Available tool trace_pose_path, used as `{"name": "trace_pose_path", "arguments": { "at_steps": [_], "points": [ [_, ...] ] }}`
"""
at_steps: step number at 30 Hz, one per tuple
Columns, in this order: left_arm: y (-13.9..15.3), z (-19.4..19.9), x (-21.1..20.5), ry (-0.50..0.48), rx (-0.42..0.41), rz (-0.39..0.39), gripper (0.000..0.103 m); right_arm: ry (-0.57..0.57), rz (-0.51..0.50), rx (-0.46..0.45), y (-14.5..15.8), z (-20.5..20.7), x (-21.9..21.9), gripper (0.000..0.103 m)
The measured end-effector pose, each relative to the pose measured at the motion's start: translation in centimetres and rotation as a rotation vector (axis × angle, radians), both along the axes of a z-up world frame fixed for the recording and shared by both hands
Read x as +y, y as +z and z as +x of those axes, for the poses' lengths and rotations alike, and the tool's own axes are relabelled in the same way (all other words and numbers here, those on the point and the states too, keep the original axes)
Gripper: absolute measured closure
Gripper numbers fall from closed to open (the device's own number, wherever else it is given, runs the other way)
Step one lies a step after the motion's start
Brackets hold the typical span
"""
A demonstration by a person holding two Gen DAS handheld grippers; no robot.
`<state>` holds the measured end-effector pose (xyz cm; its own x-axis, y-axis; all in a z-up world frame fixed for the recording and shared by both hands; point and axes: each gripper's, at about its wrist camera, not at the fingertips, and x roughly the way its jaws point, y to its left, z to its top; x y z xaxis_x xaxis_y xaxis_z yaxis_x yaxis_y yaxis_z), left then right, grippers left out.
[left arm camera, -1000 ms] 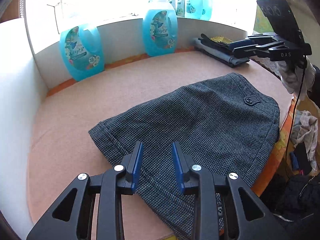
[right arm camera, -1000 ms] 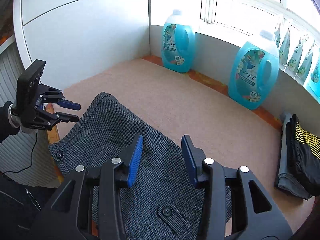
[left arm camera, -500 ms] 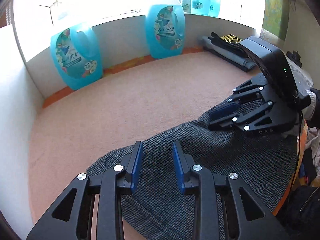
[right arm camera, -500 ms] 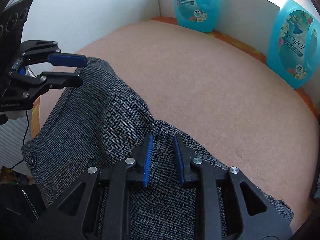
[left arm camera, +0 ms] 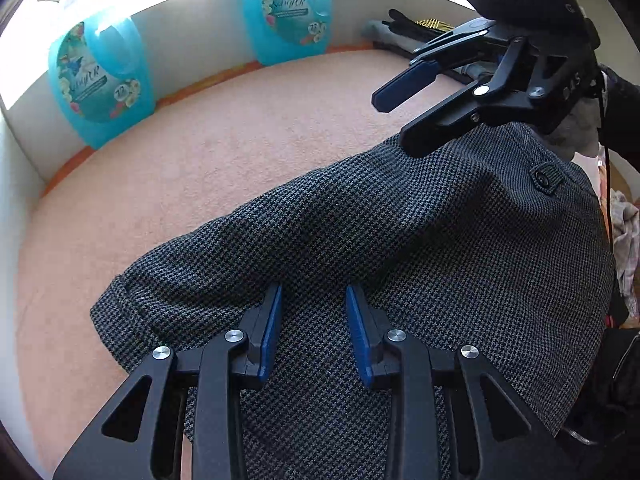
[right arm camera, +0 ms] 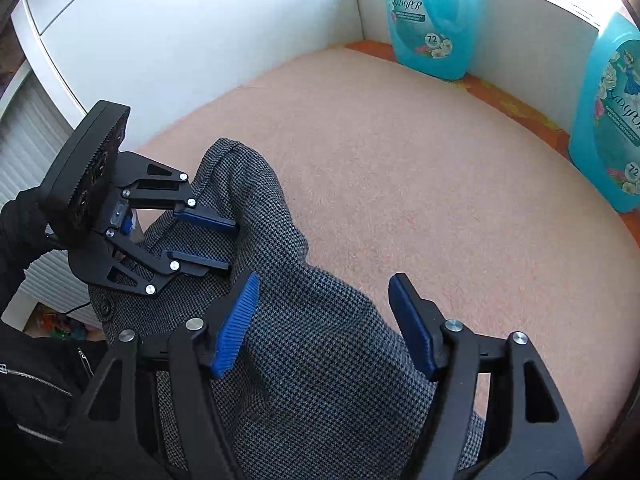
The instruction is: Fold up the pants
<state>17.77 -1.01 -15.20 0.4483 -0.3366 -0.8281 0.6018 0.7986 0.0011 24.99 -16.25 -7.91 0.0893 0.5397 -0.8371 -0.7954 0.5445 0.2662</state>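
Dark houndstooth woven pants (left arm camera: 400, 240) bunched on peach carpeted table (left arm camera: 240, 128); left tongs (left arm camera: 314, 322) and right tongs (right arm camera: 324, 320) spread wide, straddling the raised fold, probably for regripping.

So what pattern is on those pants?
The pants have a small dark grey-and-black houndstooth check, clearest in the left wrist view.

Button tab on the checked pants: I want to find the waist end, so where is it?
In the left wrist view, the dark button tab sits at far right on the grey checked pants, just below the right gripper.
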Motion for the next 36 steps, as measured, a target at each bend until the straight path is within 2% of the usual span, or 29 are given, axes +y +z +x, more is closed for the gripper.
{"name": "trace_pose_path", "arguments": {
  "at_steps": [2,4,5,7,8,9,13,15,20,23,26,28,29,30,31,33,34,36],
  "points": [
    [0.3,0.0,0.3,0.008,0.005,0.003,0.073,0.025,-0.005,0.030,-1.4,0.4,1.0,0.033],
    [1.3,-0.1,1.1,0.019,-0.004,-0.003,0.073,0.054,0.022,0.066,-2.0,-0.1,1.6,0.064],
    [2.0,-0.2,1.6,0.030,-0.014,-0.014,0.073,0.061,0.024,0.043,-1.8,-0.8,1.8,0.082],
    [3.9,-0.6,2.7,0.056,-0.037,-0.059,0.073,0.059,0.012,-0.060,-0.9,-2.6,2.0,0.088],
    [5.0,-0.7,3.2,0.073,-0.058,-0.075,0.073,0.048,0.016,-0.095,-0.3,-3.6,1.9,0.095],
    [6.0,-0.8,3.6,0.081,-0.081,-0.089,0.073,0.031,0.029,-0.125,0.3,-4.4,1.7,0.095],
    [8.9,-0.8,3.6,0.073,-0.128,-0.152,0.073,0.053,0.053,-0.211,2.0,-8.7,1.8,0.095],
    [9.0,-0.4,2.8,0.064,-0.132,-0.138,0.073,0.066,0.044,-0.238,1.8,-10.6,2.2,0.096],
    [6.3,0.9,0.3,0.015,-0.052,-0.107,0.073,0.124,-0.018,-0.258,0.4,-13.1,3.1,0.095],
    [3.8,0.2,0.1,-0.001,0.023,-0.085,0.073,0.143,-0.014,-0.166,0.7,-13.0,2.6,0.091],
    [2.1,-0.7,0.1,-0.008,0.061,-0.071,0.073,0.136,0.033,-0.140,2.3,-11.9,1.1,0.089],
    [2.0,-0.9,0.3,-0.006,0.055,-0.084,0.073,0.092,0.058,-0.125,3.4,-10.2,0.0,0.073],
    [2.1,-1.0,0.3,-0.006,0.051,-0.086,0.073,0.067,0.066,-0.113,3.8,-9.2,-0.4,0.050],
    [2.1,-1.1,0.3,-0.006,0.048,-0.087,0.073,0.036,0.070,-0.120,4.0,-8.2,-0.7,0.042],
    [2.1,-1.2,0.3,-0.006,0.044,-0.087,0.073,0.013,0.067,-0.113,3.9,-7.2,-0.5,0.042],
    [2.1,-1.4,0.0,-0.013,0.028,-0.075,0.073,0.009,0.085,-0.028,2.9,-4.8,0.3,0.042],
    [2.2,-1.6,0.0,-0.014,0.017,-0.070,0.073,0.024,0.094,0.020,2.1,-3.9,1.0,0.042],
    [2.4,-2.3,0.0,-0.014,0.005,-0.064,0.073,0.068,0.078,0.056,0.7,-3.6,2.5,0.042]
  ]
}}
